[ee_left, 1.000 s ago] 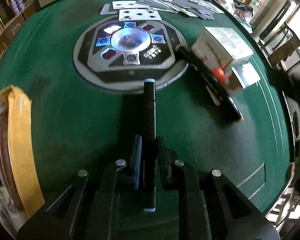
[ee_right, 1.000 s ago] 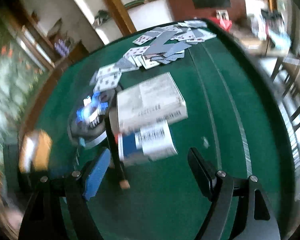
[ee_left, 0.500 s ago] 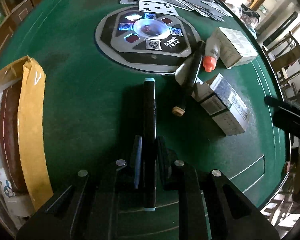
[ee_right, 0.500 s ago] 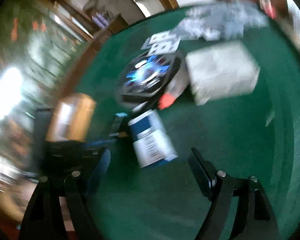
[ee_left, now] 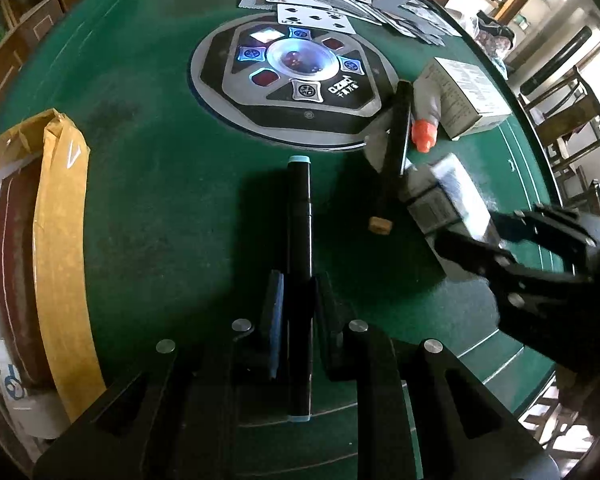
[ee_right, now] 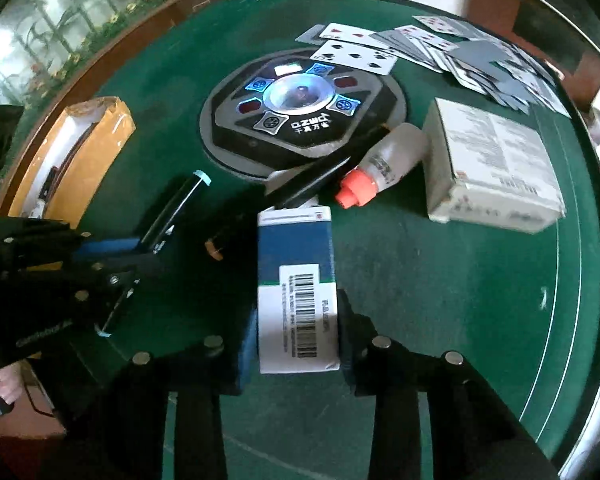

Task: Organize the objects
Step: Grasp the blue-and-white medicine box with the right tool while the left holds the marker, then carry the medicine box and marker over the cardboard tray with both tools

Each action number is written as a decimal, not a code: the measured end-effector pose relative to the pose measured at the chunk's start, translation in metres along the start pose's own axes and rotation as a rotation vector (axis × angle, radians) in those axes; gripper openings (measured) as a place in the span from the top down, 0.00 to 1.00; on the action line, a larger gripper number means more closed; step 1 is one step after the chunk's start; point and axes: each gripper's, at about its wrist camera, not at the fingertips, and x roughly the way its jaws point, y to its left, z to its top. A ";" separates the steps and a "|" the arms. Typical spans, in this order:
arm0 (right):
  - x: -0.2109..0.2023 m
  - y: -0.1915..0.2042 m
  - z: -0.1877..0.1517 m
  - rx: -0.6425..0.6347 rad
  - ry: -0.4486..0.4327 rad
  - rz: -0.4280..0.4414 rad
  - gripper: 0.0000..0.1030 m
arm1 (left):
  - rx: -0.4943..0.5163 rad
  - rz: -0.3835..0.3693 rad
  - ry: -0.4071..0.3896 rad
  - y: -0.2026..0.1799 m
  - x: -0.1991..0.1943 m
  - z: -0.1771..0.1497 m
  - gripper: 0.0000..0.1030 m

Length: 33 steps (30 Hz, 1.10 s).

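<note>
Since the earlier frames the right gripper (ee_right: 298, 344) had swung in across the green table (ee_right: 440, 300) and dropped over the blue-and-white carton (ee_right: 296, 280), which then sat lengthwise between its jaws; the jaws were closing, and the pads appeared to have reached the carton's sides, so the grip was judged as just made. The left gripper (ee_left: 298, 316) had hardly shifted and remained clenched on the black marker (ee_left: 299, 240), its pale-capped tip pointing out toward the round lit console (ee_left: 296, 80) in the table's centre. As for progress, the tidying looked to be in its early-to-middle stretch: two items were in hand but neither had been put away. A cardboard box (ee_left: 60, 248) with yellow tape on its flaps stood open at the left edge of the table and was the likely destination, though that was only a guess. Still loose on the felt were a second dark pen (ee_right: 304, 184) with a tan end, lying partly across the console's rim, the small bottle (ee_right: 384, 164) with an orange cap just beside it, the large white box (ee_right: 496, 168) near the bottle, and the scattered playing cards (ee_right: 440, 48) at the far side.
</note>
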 end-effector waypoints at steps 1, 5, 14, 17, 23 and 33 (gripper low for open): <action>-0.005 0.000 -0.004 0.024 -0.010 0.007 0.68 | 0.002 -0.001 -0.001 0.000 0.000 0.000 0.86; -0.023 0.000 -0.026 0.145 -0.039 0.085 0.68 | 0.008 -0.016 0.001 0.002 0.000 0.000 0.86; -0.052 0.021 -0.074 0.366 -0.067 0.256 0.68 | 0.029 -0.069 0.014 0.009 -0.002 -0.002 0.87; -0.065 0.024 -0.081 0.393 -0.103 0.237 0.68 | 0.037 -0.076 0.017 0.009 -0.002 -0.003 0.87; -0.081 0.027 -0.085 0.450 -0.173 0.210 0.68 | 0.073 -0.100 0.018 0.005 -0.010 -0.008 0.87; -0.087 0.041 -0.070 0.435 -0.207 0.214 0.68 | 0.061 -0.155 -0.028 0.011 -0.041 -0.011 0.86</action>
